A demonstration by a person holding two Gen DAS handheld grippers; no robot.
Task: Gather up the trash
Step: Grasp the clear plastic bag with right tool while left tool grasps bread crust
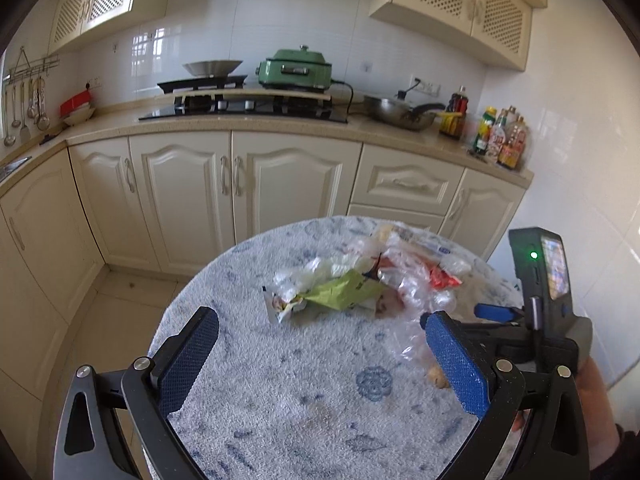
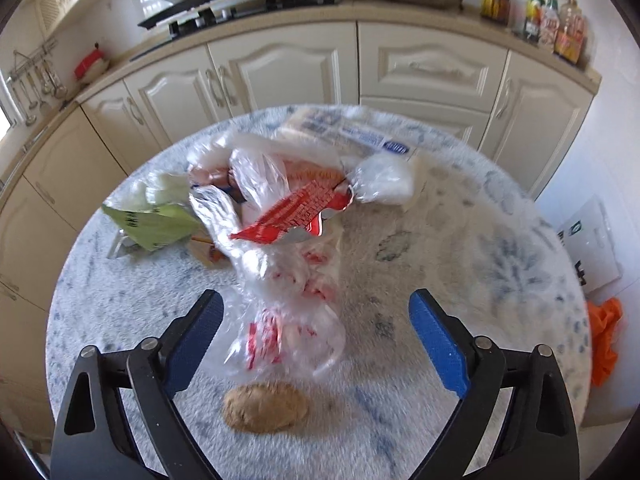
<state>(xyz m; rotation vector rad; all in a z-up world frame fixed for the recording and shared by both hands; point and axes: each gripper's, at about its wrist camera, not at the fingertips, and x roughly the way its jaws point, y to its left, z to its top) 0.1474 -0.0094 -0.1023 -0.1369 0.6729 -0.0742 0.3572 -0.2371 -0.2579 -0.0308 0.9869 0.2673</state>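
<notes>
Several crumpled clear, red and green plastic wrappers [image 2: 280, 216] lie heaped mid-way on the round blue-flecked fuzzy table [image 2: 500, 248], bare cloth all around. Both the right gripper [image 2: 316, 320] and left gripper [image 1: 320, 344] hover spread, empty.

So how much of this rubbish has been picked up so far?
None, by the look of it. The green wrapper, red foil packet, clear plastic bags and brown lump all still lie on the round blue-patterned table. Both the left gripper and right gripper are open and empty. Everything remains to collect.
</notes>
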